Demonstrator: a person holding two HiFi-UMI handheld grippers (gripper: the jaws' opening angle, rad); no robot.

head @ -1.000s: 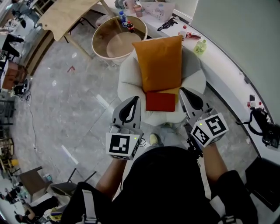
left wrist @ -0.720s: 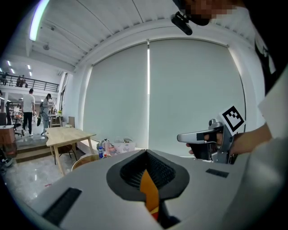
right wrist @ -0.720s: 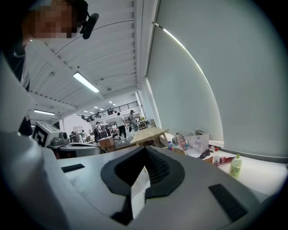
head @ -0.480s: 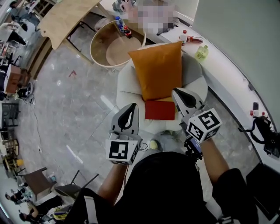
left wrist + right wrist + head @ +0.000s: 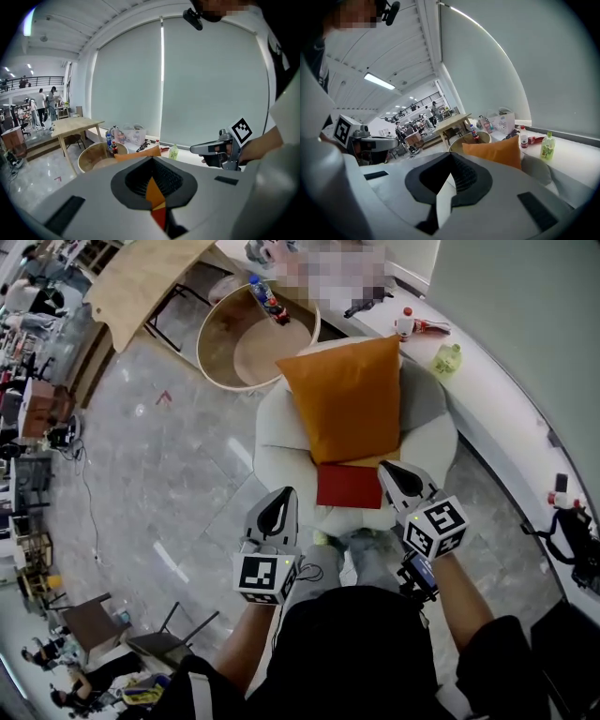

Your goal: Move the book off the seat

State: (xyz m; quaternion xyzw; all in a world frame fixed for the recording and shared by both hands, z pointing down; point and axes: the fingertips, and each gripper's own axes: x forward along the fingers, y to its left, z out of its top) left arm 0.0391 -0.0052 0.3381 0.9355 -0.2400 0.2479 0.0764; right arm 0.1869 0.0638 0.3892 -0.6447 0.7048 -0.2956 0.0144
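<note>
Red book (image 5: 349, 486) unmoved, left claw (image 5: 280, 495), right claw (image 5: 392, 470) lowered, shut

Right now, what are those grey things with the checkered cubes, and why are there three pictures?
A person holds one tool in each hand: the left hand-held gripper and the right hand-held gripper. Each has two jaws that pinch like tongs, and the cubes with squares are part of the tools. The big picture comes from a camera on the person's head, looking down. The other two come from small cameras riding on each tool, looking along its jaws. On the white chair lie an orange cushion and a red book. Both pairs of jaws are closed and hold nothing.
</note>
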